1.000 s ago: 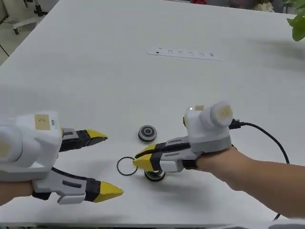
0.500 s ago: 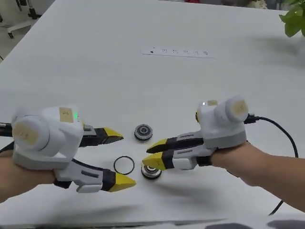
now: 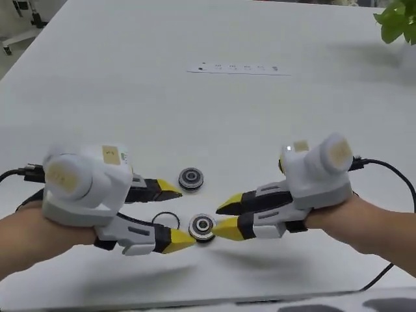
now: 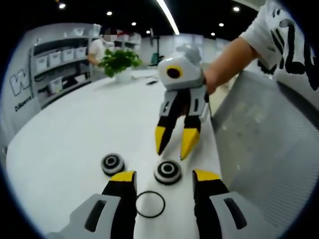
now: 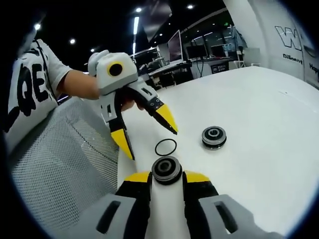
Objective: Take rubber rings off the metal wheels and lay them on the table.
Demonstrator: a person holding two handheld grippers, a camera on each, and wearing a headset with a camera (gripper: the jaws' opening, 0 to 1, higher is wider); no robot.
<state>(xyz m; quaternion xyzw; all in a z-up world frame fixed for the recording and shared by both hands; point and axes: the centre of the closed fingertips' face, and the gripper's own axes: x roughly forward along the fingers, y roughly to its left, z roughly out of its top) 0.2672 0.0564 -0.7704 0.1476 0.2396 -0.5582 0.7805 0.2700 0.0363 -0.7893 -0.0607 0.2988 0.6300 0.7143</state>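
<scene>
The small round metal wheel with a black rubber rim [image 3: 201, 225] lies flat on the white table [image 3: 260, 117], between the two tools; the right gripper [image 3: 222, 218], jaws narrowly parted, points at it, tips just beside it; the left gripper [image 3: 175, 214], jaws wide apart, faces it from the opposite side, straddling a loose thin black rubber ring [image 4: 150, 204]; the right looks nearer.

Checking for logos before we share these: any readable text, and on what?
"W": large letter on the wall, in both gripper views.
"Dil...": smaller line beneath it, rest blurred.
"QE": cut-off print on the person's shirt.
Shirt print in the left gripper view: cut off, unreadable.
Power strip markings: too small to read.
</scene>
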